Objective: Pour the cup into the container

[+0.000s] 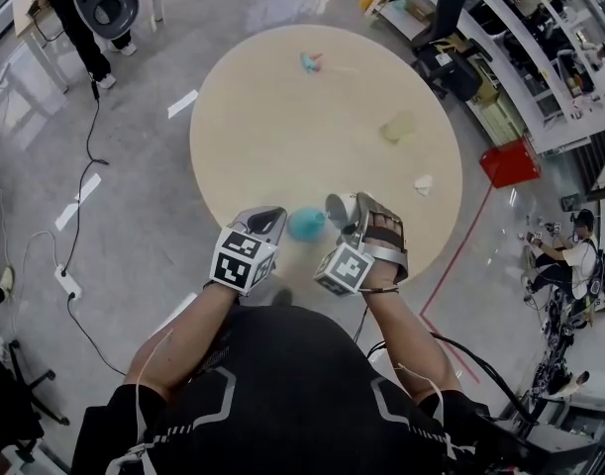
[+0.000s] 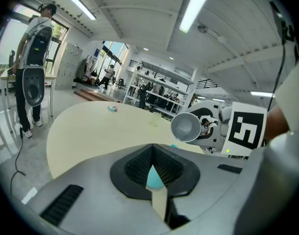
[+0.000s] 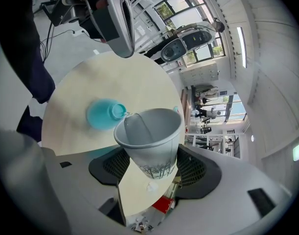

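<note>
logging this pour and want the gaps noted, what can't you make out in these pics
container mouth: right gripper view, too small; open or capped unclear
cup print: right gripper view, blurred, too small to read
container in left gripper view: the left gripper hides all but a teal sliver
yellowish thing far across the table: head view, too small to name

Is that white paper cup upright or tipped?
Tipped. The white paper cup, clamped in the right gripper, is held above the round beige table with its open mouth turned sideways toward the teal round container.
</note>
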### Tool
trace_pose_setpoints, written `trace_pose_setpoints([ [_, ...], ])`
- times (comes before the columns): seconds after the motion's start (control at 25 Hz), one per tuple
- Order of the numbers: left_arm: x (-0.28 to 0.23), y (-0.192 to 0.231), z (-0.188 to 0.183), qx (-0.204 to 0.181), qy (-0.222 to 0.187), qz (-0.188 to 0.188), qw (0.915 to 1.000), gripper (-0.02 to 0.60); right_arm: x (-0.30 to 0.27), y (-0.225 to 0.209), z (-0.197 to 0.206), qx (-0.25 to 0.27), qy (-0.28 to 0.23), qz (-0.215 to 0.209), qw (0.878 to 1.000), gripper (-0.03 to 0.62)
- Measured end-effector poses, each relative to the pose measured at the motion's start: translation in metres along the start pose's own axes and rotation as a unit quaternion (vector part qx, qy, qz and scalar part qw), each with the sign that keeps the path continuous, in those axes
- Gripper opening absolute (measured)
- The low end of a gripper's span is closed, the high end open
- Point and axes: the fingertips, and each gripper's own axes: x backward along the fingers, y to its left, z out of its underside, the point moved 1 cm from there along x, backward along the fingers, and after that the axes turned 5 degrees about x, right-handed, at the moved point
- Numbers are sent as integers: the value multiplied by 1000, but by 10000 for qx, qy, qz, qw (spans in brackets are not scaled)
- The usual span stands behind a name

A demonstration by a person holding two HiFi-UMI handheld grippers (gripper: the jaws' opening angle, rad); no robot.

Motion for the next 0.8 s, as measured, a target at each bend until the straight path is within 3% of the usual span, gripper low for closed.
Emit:
trace_pose_setpoints([
  [0.8,7,10,-3,-14,24,-119,9999,2,1,8,-7,-5,-67,-25,10000,305],
])
